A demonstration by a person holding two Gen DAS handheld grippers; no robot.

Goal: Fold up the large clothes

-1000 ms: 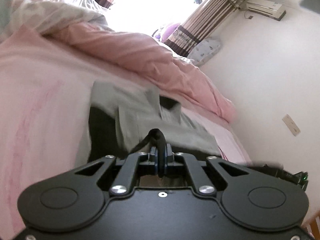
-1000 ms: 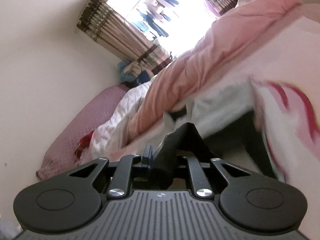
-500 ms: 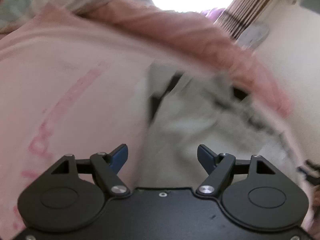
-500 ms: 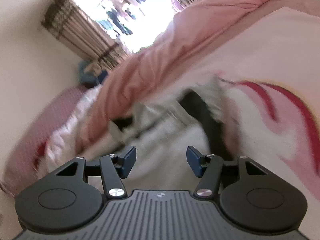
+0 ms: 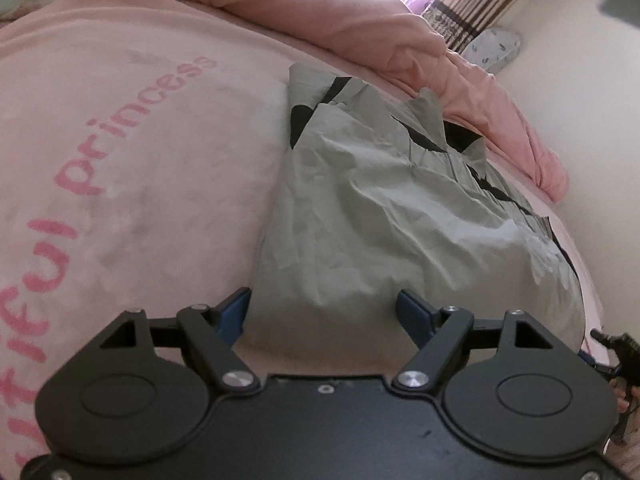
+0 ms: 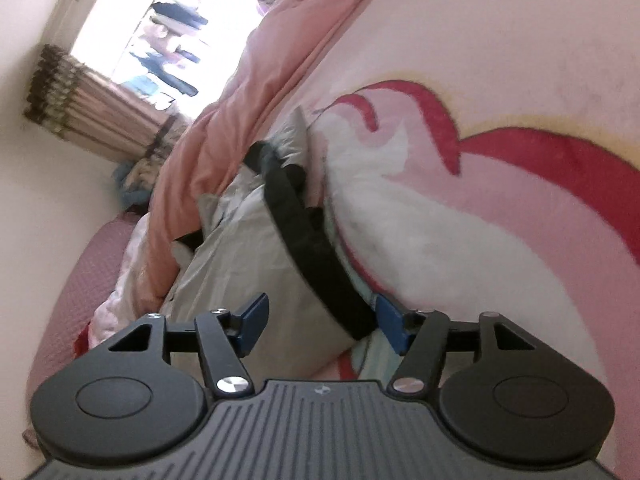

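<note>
A grey garment [image 5: 380,208] with black trim lies crumpled and folded over on a pink blanket [image 5: 140,140] with pink lettering. My left gripper [image 5: 322,300] hovers low over the garment's near edge, open, with grey cloth below the gap and neither pad pressing on it. In the right wrist view the same grey garment [image 6: 248,264] shows a black band [image 6: 308,248] along its edge. My right gripper [image 6: 320,308] is open just above that band's near end, not gripping it.
A bunched pink duvet [image 5: 360,28] runs along the far side of the garment. Beyond it are a bright window [image 6: 160,40] and striped curtains [image 5: 480,4]. A white wall [image 5: 580,100] borders the bed, and a dotted pink pillow [image 6: 72,300] lies at the left.
Both grippers let go of the black-trimmed edge they held, opened wide and dropped toward the bed. The garment now lies flat, folded over on the blanket.
</note>
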